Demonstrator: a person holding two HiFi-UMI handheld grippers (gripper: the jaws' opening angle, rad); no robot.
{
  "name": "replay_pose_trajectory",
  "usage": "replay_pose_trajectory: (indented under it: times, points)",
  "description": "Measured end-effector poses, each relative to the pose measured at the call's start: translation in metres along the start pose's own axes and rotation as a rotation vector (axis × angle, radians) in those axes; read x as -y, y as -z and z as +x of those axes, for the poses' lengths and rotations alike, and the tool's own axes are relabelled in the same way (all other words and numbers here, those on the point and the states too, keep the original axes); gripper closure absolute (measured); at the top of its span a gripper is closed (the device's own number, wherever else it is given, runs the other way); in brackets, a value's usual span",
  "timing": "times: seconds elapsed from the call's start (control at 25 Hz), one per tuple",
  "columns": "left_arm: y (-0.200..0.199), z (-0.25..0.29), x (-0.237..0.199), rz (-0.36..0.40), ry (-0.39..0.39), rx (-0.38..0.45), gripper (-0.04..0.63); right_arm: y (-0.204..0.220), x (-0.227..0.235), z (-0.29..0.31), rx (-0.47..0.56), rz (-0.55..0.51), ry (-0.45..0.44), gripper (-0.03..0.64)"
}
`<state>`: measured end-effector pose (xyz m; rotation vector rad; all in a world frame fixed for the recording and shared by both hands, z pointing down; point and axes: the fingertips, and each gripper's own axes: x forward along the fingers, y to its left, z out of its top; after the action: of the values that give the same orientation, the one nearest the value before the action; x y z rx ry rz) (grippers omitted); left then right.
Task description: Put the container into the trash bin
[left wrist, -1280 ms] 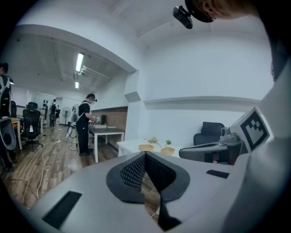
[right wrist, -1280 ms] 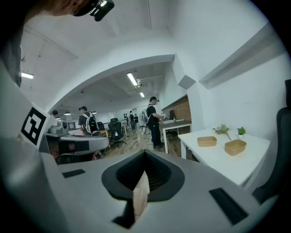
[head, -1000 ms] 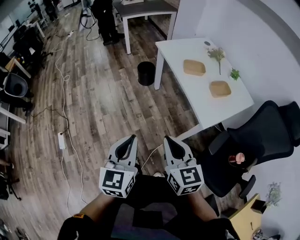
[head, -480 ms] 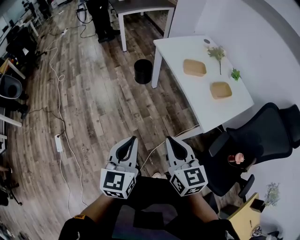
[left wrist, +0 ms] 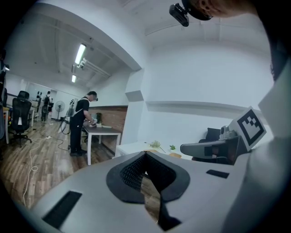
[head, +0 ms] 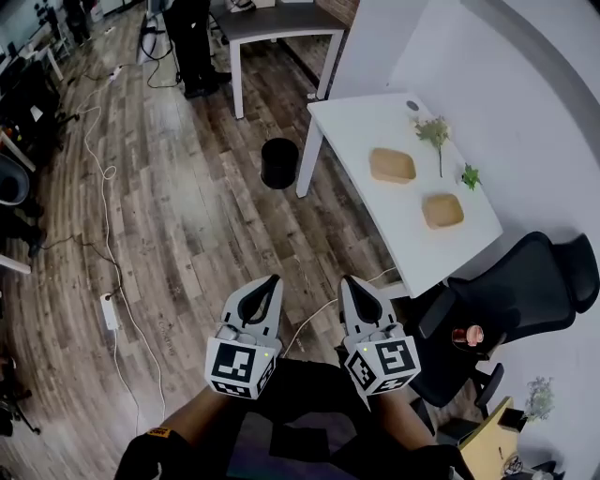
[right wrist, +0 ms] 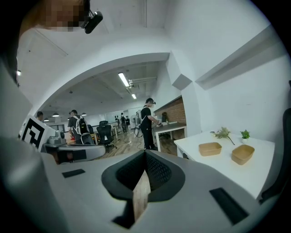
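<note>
Two tan containers (head: 392, 165) (head: 442, 210) lie on the white table (head: 361, 117) at the right. They also show in the right gripper view, one container (right wrist: 210, 148) behind the other container (right wrist: 243, 154). A black trash bin (head: 279, 162) stands on the wood floor by the table's far left leg. My left gripper (head: 269, 281) and right gripper (head: 349, 281) hang side by side low in the head view, well short of the table. Both are shut and hold nothing; their tips meet in the left gripper (left wrist: 145, 153) and right gripper (right wrist: 145, 152) views.
A black office chair (head: 506, 291) stands to the right of the table's near end. Plant sprigs (head: 433, 131) lie beside the containers. A white cable and power strip (head: 108, 309) run along the floor at the left. A person (head: 187, 42) stands at a grey table (head: 272, 21) beyond.
The whole view has advanced across the floor: the bin and white table sit lower and nearer in the head view. Both grippers keep the same shut pose side by side.
</note>
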<state>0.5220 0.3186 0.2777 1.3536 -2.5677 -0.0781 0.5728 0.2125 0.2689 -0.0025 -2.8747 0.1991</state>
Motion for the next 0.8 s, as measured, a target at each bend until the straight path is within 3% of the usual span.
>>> replay_pose_trajectory:
  times: [0.32,0.8]
  points:
    - [-0.023,0.007,-0.038,0.043,0.050,0.016,0.588,-0.014,-0.020,0.038,0.017,0.011,0.033,0.603]
    - [-0.034,0.060,-0.074,0.050,0.042,0.003,0.588,-0.027,0.012,0.105,0.012,0.031,0.049,0.603]
